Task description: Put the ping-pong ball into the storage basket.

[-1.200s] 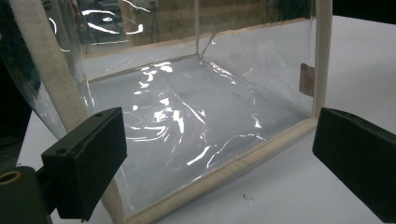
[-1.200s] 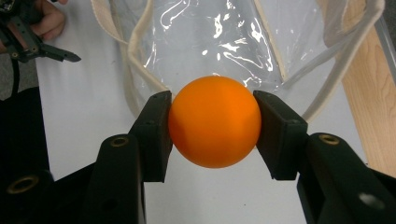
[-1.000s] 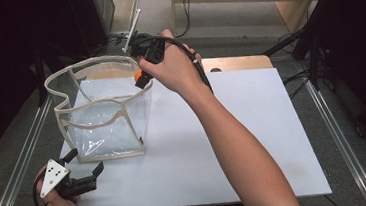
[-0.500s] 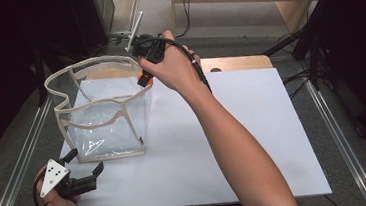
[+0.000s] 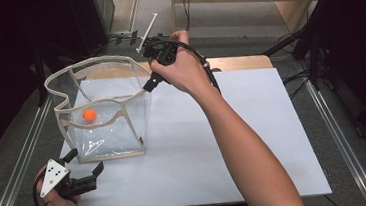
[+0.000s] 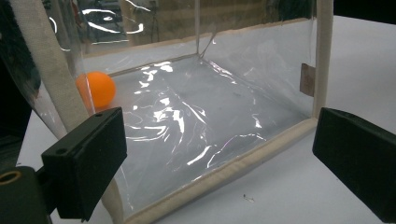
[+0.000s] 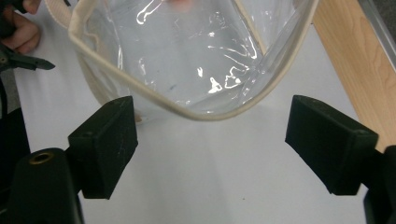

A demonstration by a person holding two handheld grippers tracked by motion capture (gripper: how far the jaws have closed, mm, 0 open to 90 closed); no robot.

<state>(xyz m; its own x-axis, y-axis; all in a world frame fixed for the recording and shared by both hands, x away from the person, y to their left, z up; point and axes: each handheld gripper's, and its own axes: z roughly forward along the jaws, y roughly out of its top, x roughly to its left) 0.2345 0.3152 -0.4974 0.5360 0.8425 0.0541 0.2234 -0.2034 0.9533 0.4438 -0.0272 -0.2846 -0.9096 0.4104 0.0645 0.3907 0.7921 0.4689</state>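
- The orange ball (image 5: 89, 114) lay inside the clear plastic bag (image 5: 104, 135), near the bag's left wall; half a second before it was at the right gripper's tips, above the bag's far right rim.
- In the left gripper view the ball (image 6: 96, 88) rested low against the bag's floor, behind the cream-trimmed corner edge.
- The bag stood upright and open-topped on the left part of the white table (image 5: 235, 143), its cream rim (image 5: 92, 63) sagging in a loop.
- The right gripper (image 5: 148, 85) hung over the bag's far right corner, held from above by the person's right hand (image 5: 180, 70); its jaws stood wide apart with nothing between them, which fits a release just made.
- The left gripper (image 5: 88, 166) rested low at the table's near left corner, just in front of the bag, pointing at it; its jaws were also wide open and held nothing.
- With the ball now in the bag, the drop looked done; judged from this, what remained was to draw the right gripper clear.
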